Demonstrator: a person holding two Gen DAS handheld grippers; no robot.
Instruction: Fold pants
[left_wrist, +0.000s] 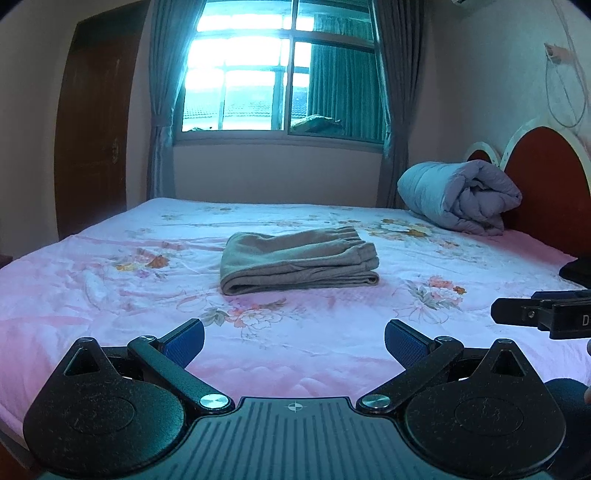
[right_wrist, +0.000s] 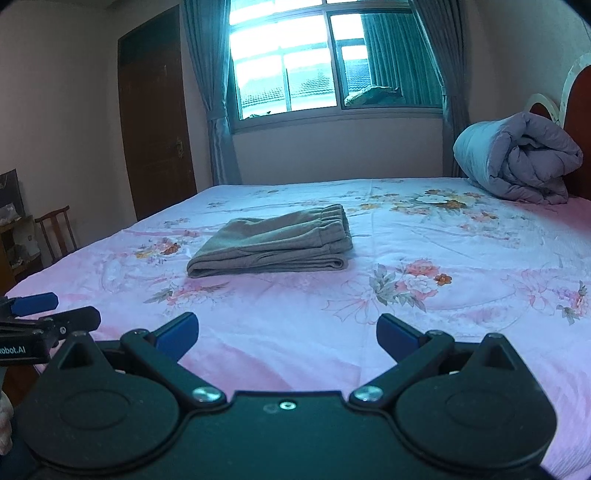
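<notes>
- We see the pants (left_wrist: 299, 260), grey-brown, lying folded into a thick rectangle near the middle of the bed (left_wrist: 110, 295); the elastic waistband is on the far right side of the bundle.
- Our left tongs (left_wrist: 294, 341) are spread wide open above the near part of the bed, with nothing between the blue pads (left_wrist: 184, 341), and well apart from the pants.
- Our right tongs (right_wrist: 287, 334) are also wide open and hold nothing; they are over the near edge of the bed, apart from the pants.
- In the right wrist view, the left tongs appear at the left edge, just beside the right ones.
- The sheet (right_wrist: 443, 295) is pink and white with a flower print.
- A rolled lilac duvet (left_wrist: 458, 197) lies at the far right, against the red headboard (left_wrist: 546, 184).
- Behind the bed there is a window (right_wrist: 314, 62) with grey curtains (right_wrist: 210, 92), a dark wooden door (right_wrist: 155, 110) at the left, and a wooden chair (right_wrist: 55, 232).
</notes>
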